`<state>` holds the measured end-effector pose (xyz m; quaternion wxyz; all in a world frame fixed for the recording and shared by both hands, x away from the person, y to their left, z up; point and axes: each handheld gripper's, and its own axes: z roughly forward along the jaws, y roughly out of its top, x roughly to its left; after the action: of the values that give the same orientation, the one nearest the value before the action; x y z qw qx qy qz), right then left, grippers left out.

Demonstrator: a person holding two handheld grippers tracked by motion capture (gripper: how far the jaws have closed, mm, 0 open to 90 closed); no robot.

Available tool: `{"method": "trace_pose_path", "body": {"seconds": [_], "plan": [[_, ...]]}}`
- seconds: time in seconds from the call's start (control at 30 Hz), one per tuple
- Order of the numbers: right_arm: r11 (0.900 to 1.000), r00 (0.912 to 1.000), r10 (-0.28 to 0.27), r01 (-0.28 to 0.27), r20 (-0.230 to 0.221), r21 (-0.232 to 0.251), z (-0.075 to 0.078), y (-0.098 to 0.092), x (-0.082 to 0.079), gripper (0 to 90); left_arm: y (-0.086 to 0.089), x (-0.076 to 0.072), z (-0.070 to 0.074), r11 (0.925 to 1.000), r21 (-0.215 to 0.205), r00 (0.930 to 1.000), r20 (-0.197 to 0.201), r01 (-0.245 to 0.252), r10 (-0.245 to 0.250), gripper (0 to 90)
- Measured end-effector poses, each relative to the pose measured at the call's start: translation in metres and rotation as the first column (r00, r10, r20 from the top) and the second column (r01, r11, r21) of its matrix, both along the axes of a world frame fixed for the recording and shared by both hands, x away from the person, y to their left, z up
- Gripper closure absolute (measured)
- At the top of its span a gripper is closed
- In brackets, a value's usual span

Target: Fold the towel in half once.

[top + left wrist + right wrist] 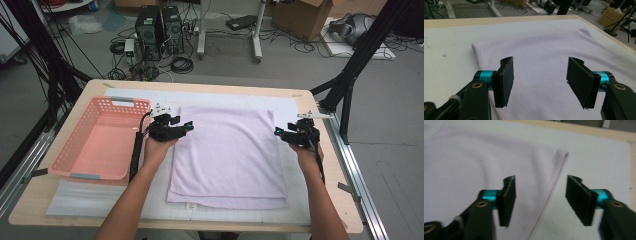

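Here the work in hand looks like folding a towel (229, 157), a pale lilac rectangle already doubled once, lying flat on the white mat (90, 200) that covers the wooden table (30, 212); its two layers show as a stepped hem along the near edge. The left gripper (186, 126) hovers at the towel's left edge and the right gripper (278, 131) at its right edge, both toward the far corners; each has its jaws standing apart with nothing between them, the pads clear of the cloth. In the right gripper view the doubled edge runs between the jaws below, thin and stitched; in the left gripper view the rounded hem lies just left of the pads. Judging from this, a fold is laid and released; the next move calls for a fresh pinch on both layers. The cloth is soft, napped terry; a coral plastic basket (75, 160), latticed and shallow, waits just beside the towel's left.
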<state>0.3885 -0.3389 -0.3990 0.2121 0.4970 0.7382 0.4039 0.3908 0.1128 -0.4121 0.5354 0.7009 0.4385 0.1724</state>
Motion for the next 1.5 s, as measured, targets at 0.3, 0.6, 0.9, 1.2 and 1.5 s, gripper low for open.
{"method": "trace_pose_path", "body": {"seconds": [0.3,0.6,0.9,1.2,1.5], "plan": [[0.998,0.9982,0.054,-0.054,0.026,0.012,-0.005,0.001,-0.035,41.5,0.005,-0.035,-0.008,0.9995,0.004,0.9993,0.021,0.032,-0.032,39.5],[0.997,0.9963,0.078,-0.077,0.038,-0.015,-0.018,-0.001,-0.076,42.3,0.014,-0.070,-0.017,0.9969,0.041,0.9975,0.018,0.068,-0.069,39.6],[0.997,0.9966,0.075,-0.075,0.034,0.007,-0.027,-0.003,-0.107,43.3,0.026,-0.089,-0.021,0.9956,0.059,0.9974,-0.007,0.072,-0.072,39.6],[0.998,0.9972,0.069,-0.069,0.030,-0.003,-0.034,-0.004,-0.140,44.9,0.035,-0.120,-0.032,0.9969,0.056,0.9980,-0.034,0.054,-0.053,39.6],[0.998,0.9979,0.059,-0.059,0.027,-0.001,-0.035,-0.003,-0.168,44.9,0.037,-0.150,-0.034,0.9960,0.072,0.9965,-0.068,0.053,-0.048,46.2]]}}
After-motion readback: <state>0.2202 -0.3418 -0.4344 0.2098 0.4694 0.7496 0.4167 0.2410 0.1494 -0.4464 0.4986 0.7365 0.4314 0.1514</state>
